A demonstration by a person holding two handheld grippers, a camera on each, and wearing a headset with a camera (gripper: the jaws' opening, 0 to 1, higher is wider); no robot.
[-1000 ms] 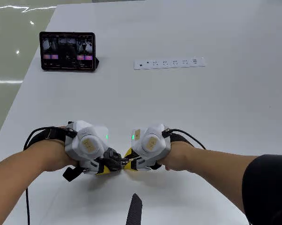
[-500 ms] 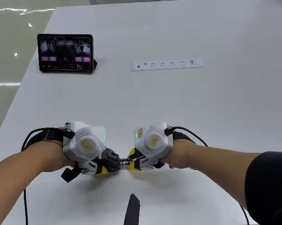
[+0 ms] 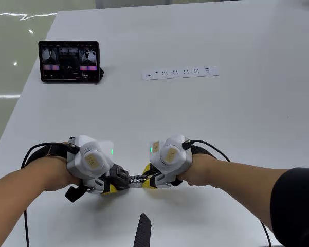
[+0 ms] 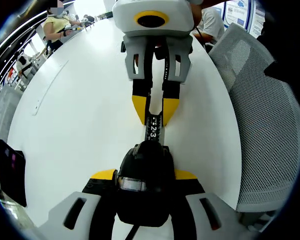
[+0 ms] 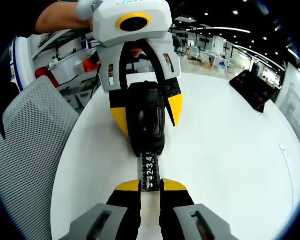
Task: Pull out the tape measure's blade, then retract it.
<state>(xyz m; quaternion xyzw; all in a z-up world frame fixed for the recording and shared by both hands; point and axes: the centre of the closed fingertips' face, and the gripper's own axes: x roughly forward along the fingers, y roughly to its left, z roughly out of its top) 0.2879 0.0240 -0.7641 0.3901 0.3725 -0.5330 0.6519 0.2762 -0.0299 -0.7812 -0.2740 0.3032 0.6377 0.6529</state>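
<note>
Head view, nearer the person than the power strip (image 3: 180, 72): the left gripper (image 3: 114, 183) is clamping the tape measure's case (image 3: 121, 178) while the right gripper (image 3: 147, 181) is pinching its short exposed blade (image 3: 137, 179), best pulled straight and level, grip firm.

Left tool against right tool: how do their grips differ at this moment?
The left tool clamps the tape measure's black case; the right tool pinches the blade. The left tool's jaws stand wide around the case; the right tool's are nearly together on the thin blade. Shared: both have yellow tips, face each other, and sit low over the white table.
</note>
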